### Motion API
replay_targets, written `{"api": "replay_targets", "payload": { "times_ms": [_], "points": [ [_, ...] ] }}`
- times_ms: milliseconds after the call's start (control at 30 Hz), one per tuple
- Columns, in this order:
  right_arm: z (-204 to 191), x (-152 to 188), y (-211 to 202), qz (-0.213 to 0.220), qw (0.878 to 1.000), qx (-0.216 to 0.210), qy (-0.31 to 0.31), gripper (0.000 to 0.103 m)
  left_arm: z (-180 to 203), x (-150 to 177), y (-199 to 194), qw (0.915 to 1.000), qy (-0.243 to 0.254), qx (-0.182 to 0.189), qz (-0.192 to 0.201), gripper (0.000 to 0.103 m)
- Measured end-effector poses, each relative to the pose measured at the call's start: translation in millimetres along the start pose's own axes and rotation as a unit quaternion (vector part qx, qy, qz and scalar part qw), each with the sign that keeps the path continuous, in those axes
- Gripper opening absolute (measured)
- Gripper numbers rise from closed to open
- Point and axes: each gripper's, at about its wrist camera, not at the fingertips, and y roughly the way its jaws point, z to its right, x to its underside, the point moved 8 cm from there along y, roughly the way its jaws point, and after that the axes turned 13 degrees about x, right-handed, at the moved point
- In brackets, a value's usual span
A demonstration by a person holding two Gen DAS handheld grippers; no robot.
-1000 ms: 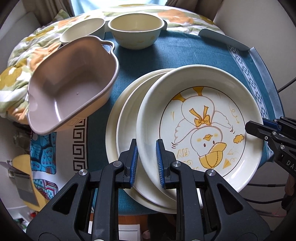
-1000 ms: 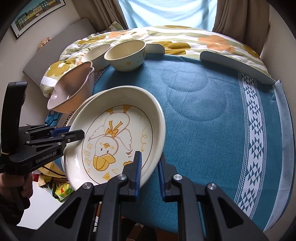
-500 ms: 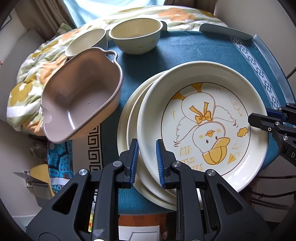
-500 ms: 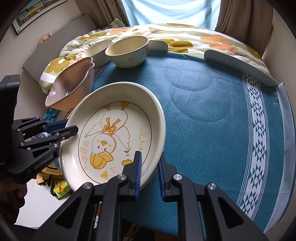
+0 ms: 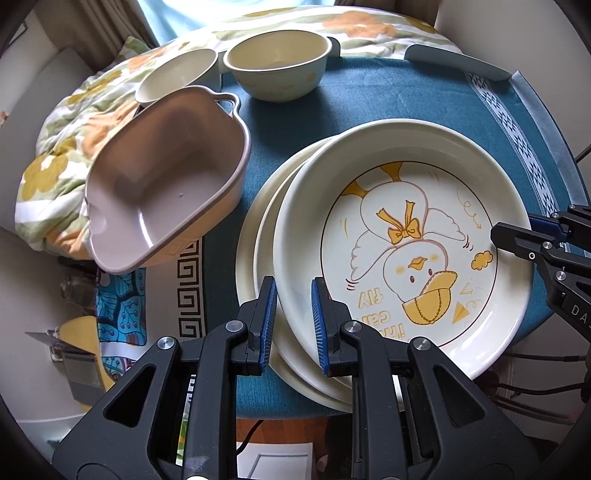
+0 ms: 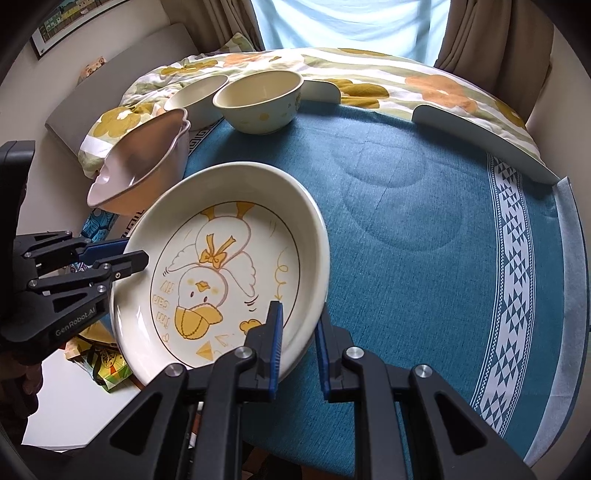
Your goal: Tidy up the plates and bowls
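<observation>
Duck plate, cream with a yellow cartoon duck, held over the table's near edge, partly above two plain plates stacked on the cloth. Left tongs pinch the duck plate's rim on one side, blue pads either side of the wall; right tongs pinch the rim on the other side, so the plate hangs between the two, tilted in the right wrist view. Just beside the stack, at the table's left edge, a pink tub leans partly off the table. At the far edge stand a round bowl and, close beside it, a shallower bowl. The table is round, under a teal cloth with a white patterned border. Behind it a flowered quilt lies below a curtained window; a framed picture hangs on the left wall.
</observation>
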Motion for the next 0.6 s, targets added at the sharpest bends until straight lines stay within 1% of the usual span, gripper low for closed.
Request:
{"api": "replay_targets", "payload": {
  "times_ms": [333, 433, 600],
  "points": [
    [0.3, -3.9, 2.7, 0.001, 1.0, 0.001, -0.012, 0.015, 1.2, 2.3, -2.4, 1.0, -0.003, -0.007, -0.005, 0.016],
    [0.2, -5.1, 4.0, 0.001, 1.0, 0.002, -0.016, 0.015, 3.2, 2.7, -1.9, 0.9998, 0.003, -0.02, -0.005, 0.016],
    [0.5, -6.8, 3.2, 0.002, 1.0, 0.008, -0.025, 0.015, 9.2, 3.5, 0.3, 0.9983, 0.021, -0.054, -0.009, 0.016]
  ]
}}
